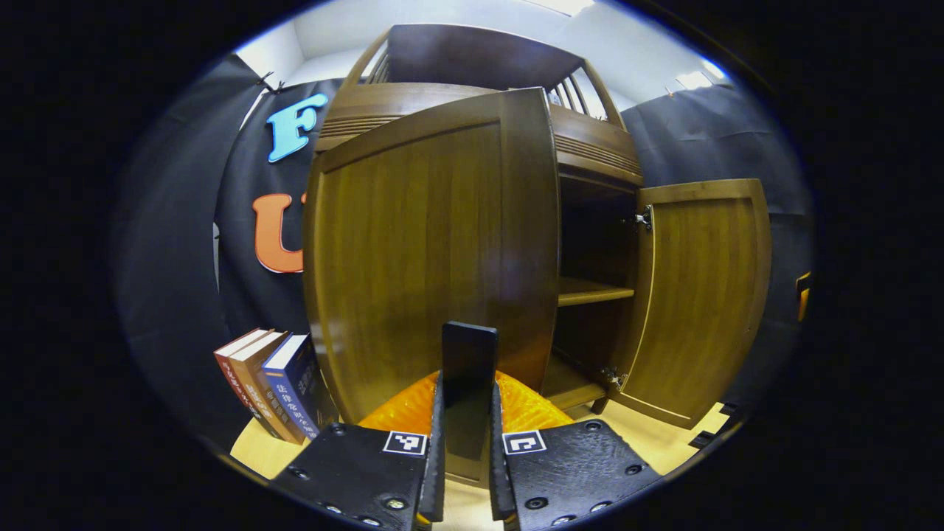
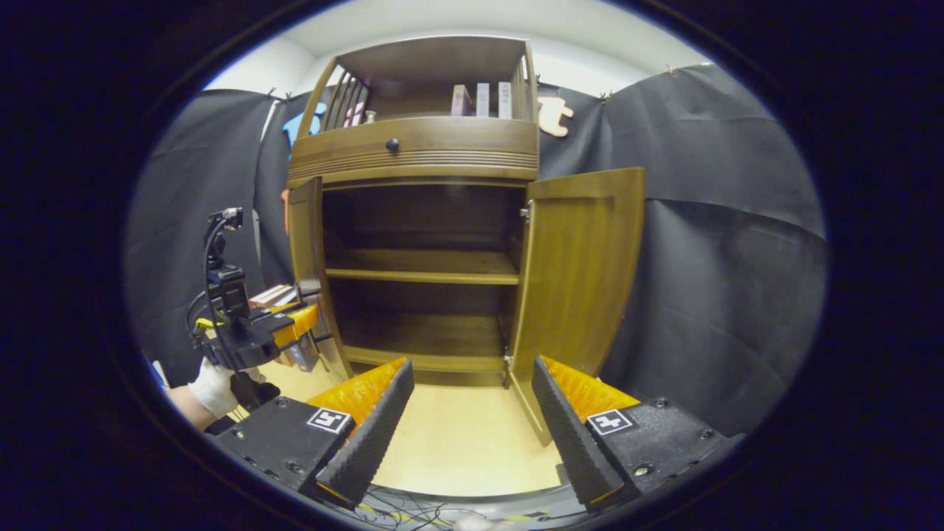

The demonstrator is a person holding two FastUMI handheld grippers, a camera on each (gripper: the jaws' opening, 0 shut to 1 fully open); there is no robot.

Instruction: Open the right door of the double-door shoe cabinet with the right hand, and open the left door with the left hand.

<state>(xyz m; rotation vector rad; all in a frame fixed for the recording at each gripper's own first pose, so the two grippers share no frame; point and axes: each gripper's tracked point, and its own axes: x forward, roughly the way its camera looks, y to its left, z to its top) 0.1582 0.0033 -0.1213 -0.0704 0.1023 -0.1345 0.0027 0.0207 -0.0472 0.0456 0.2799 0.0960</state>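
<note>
Right gripper view | shoe cabinet [image 2: 420, 251] doors open | pale wooden floor [image 2: 464, 442]

Bright ceiling light [image 1: 564, 6], dim cabinet interior [image 2: 424, 221], fisheye-bent edges.

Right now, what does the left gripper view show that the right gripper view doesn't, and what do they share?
Left gripper view: the left door up close, with the left gripper shut on its dark handle. Right gripper view: the open right gripper, the drawer knob, books on top, and a gloved hand holding the left gripper. Both: the right door swung open and the inner shelf.
</note>
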